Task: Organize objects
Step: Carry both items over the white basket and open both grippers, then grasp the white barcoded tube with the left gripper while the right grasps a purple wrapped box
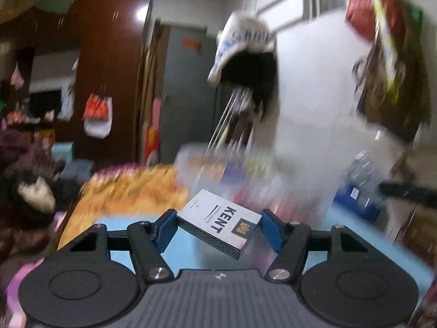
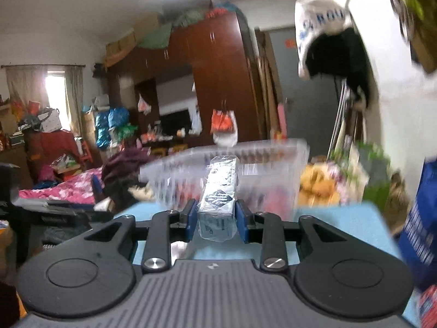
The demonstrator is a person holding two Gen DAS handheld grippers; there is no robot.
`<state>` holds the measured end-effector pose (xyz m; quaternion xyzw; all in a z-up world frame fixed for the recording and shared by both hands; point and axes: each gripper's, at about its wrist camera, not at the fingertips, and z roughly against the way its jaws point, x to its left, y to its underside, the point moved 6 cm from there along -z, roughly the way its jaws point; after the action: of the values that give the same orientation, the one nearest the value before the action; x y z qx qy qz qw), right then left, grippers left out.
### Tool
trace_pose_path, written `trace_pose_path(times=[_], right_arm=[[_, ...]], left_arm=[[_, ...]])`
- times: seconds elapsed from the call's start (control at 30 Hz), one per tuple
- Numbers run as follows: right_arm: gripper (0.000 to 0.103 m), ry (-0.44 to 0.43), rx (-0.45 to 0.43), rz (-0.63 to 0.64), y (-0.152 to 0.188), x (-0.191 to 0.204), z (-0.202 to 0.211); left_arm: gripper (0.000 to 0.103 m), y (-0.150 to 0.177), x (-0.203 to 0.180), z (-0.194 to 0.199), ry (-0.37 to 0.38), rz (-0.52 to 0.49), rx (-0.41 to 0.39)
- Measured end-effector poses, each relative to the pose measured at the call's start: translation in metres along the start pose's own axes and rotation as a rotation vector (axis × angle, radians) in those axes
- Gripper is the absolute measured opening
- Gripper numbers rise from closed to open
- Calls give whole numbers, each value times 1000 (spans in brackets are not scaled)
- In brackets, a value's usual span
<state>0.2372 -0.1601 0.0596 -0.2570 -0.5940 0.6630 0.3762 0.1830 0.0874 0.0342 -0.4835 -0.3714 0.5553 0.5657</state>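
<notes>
My left gripper [image 1: 218, 228] is shut on a white Kent cigarette pack [image 1: 218, 222], held tilted above the light blue table [image 1: 125, 248]. My right gripper [image 2: 217, 217] is shut on a silver plastic-wrapped pack [image 2: 220, 191] that points forward over the table [image 2: 341, 218]. A clear plastic bin [image 2: 259, 169] with several coloured items stands just beyond the right gripper's pack. The same bin [image 1: 207, 164] shows blurred in the left wrist view, beyond the Kent pack.
A blue box [image 2: 420, 235] stands at the table's right edge. A white and black bag [image 1: 245, 63] hangs on the wall above the bin. An orange patterned cloth [image 1: 131, 188] lies left of the bin. A cluttered bed [image 2: 68, 186] and brown wardrobe [image 2: 218, 63] are behind.
</notes>
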Motion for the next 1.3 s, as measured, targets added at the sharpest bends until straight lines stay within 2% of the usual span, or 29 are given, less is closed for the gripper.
trace_pose_path(times=[0.07,0.17,0.27,0.33,0.37,0.4,0.47,0.5,0.57,0.63,0.73,0.83,0.97,1.0,1.07,1.13,1.2,1.23,1.3], right_arm=[[33,10,-32,31,-24,3,-13],[33,32,-8,67,-49,0,-53],[33,34,22,94,-55,-8,-93],[35,46,24,95,-52,-15,-110],[48,39,7,102,-49,-16,-113],[77,29,-1,113,-47,-16,-115],[101,81,-38,129,-45,-17,-108],[103,95,-56,139,-46,-16,-103],[103,64,-54,135,-45,-11,-90],[103,38,-29,77,-41,-7,-71],[103,-20,20,-16,-18,3,-46],[103,-85,159,1,25,25,-50],[101,-172,373,-25,71,50,-84],[100,-184,405,-34,77,54,-93],[99,-156,431,-7,83,63,-105],[89,-133,455,18,85,65,-116],[58,-124,482,20,88,64,-119],[54,-112,474,29,93,64,-115],[54,-115,457,6,94,53,-105]], left_arm=[[69,-35,-14,-16,3,-14,-32],[69,-67,-28,-62,8,4,3],[70,-76,-32,-98,-6,27,21],[75,-73,-34,-115,-7,27,38],[88,-69,-33,-125,5,30,66],[89,-65,-32,-132,3,38,98],[89,-60,-27,-133,-31,46,116],[89,-59,-27,-129,-31,38,108],[89,-55,-28,-110,-13,27,78],[89,-47,-29,-86,2,13,62],[92,-26,-25,-55,-42,-6,63],[93,-9,-13,-51,-80,-11,104],[93,11,5,-65,-69,17,181],[93,16,10,-67,-78,19,196],[93,21,16,-71,-97,31,209],[93,24,20,-74,-94,54,224],[93,28,20,-74,-89,63,236],[93,31,17,-74,-88,61,240],[93,37,10,-78,-82,41,257]])
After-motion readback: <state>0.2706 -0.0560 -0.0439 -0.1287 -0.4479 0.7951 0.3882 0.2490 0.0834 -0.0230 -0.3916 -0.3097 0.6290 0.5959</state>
